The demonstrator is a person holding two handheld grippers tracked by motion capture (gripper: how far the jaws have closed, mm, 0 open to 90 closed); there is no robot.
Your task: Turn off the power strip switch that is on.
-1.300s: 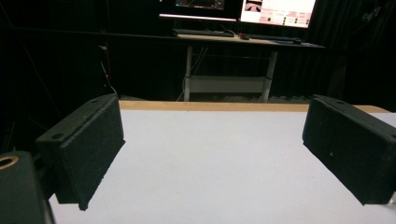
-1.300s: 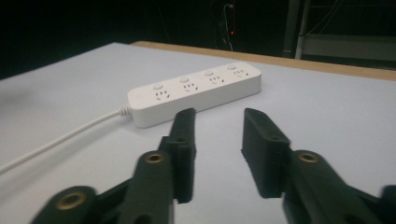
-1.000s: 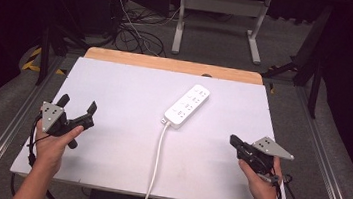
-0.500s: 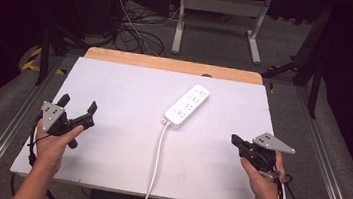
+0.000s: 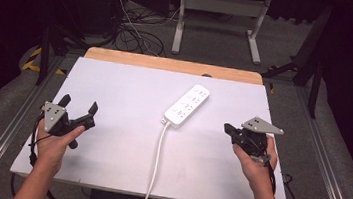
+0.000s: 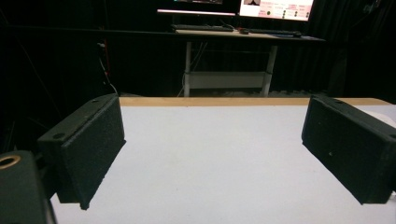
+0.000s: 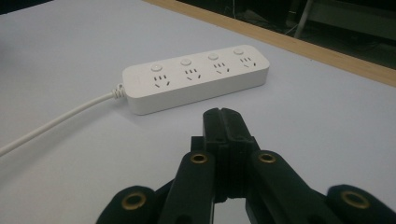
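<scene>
A white power strip [image 5: 187, 107] lies at an angle in the middle of the white table top [image 5: 130, 94], with its white cable [image 5: 157, 157] running to the near edge. In the right gripper view the power strip [image 7: 196, 78] shows several sockets and round buttons. My right gripper [image 5: 228, 129] hovers at the right of the strip, pointing toward it, jaws shut with nothing between them [image 7: 222, 116]. At the table's left side my left gripper [image 5: 79, 105] is held open and empty; its two black pads [image 6: 88, 149] stand wide apart over bare table.
A wooden strip [image 5: 173, 65] runs along the table's far edge. Beyond it stand a desk frame [image 5: 219, 19] and loose cables [image 5: 131, 34] on the floor. Metal rails [image 5: 10, 126] flank the table on both sides.
My right gripper has risen a little and moved toward the power strip. The left gripper has stayed where it was.
</scene>
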